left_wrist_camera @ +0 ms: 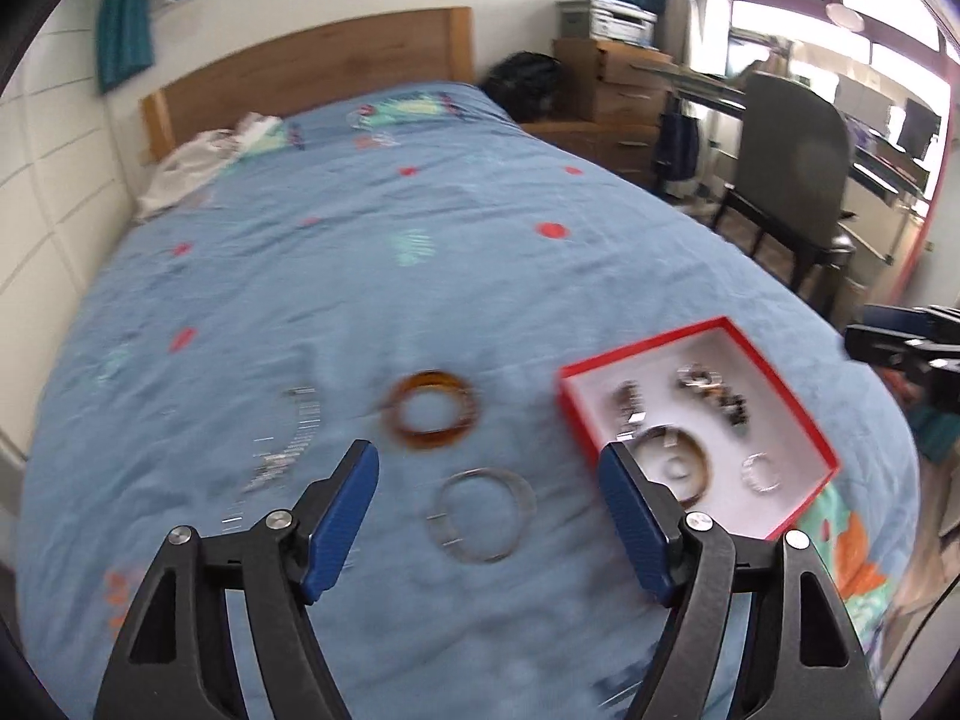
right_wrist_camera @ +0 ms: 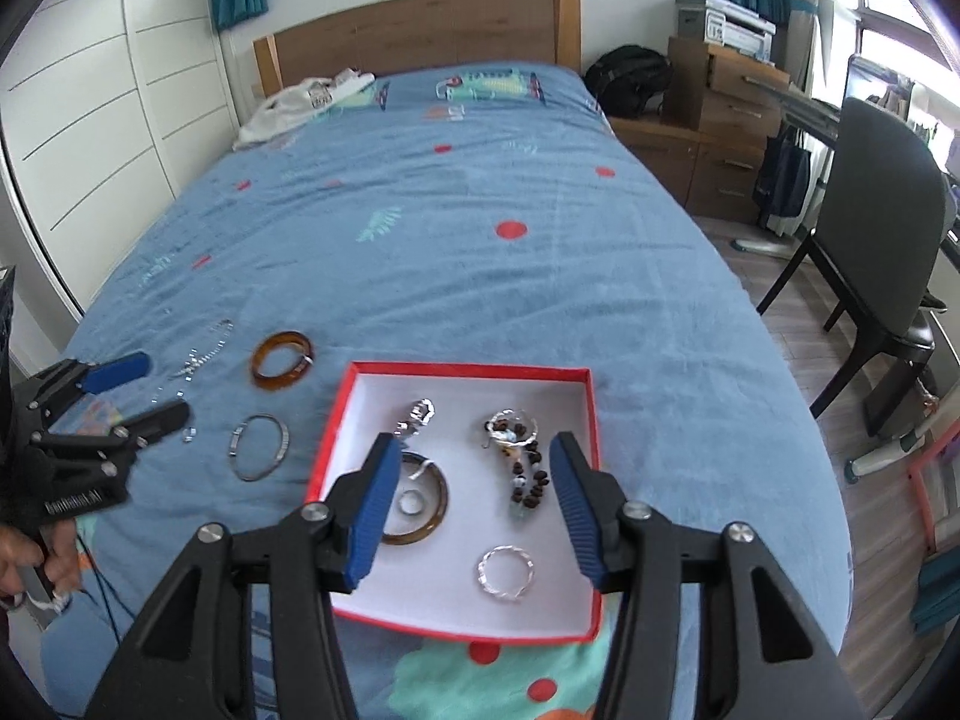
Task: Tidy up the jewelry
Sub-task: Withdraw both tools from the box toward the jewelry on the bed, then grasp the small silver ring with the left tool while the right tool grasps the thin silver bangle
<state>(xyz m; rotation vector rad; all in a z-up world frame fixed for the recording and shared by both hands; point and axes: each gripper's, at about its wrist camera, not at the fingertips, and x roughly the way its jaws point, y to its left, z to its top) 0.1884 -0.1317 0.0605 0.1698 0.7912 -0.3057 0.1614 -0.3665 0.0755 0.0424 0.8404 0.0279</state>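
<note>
Blue bedspread [right_wrist_camera: 480, 276]. Red-rimmed tray [right_wrist_camera: 591, 420] near foot, holding bangle, rings, beads. Amber bangle [left_wrist_camera: 432, 411], silver bracelet [left_wrist_camera: 483, 513], chain [left_wrist_camera: 288, 444] loose on cover beside it. Left gripper [left_wrist_camera: 489, 474], right gripper [right_wrist_camera: 474, 462]: jaws apart, empty.

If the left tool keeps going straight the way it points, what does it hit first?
Probably the silver bangle lying on the blanket, centred between the open left tool's jaws; the blur leaves depth uncertain.

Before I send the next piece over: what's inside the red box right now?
The red box holds an amber bangle ringing a small ring, a silver charm, a beaded bracelet and a silver ring. The right claw covers part of the bangle.
</note>
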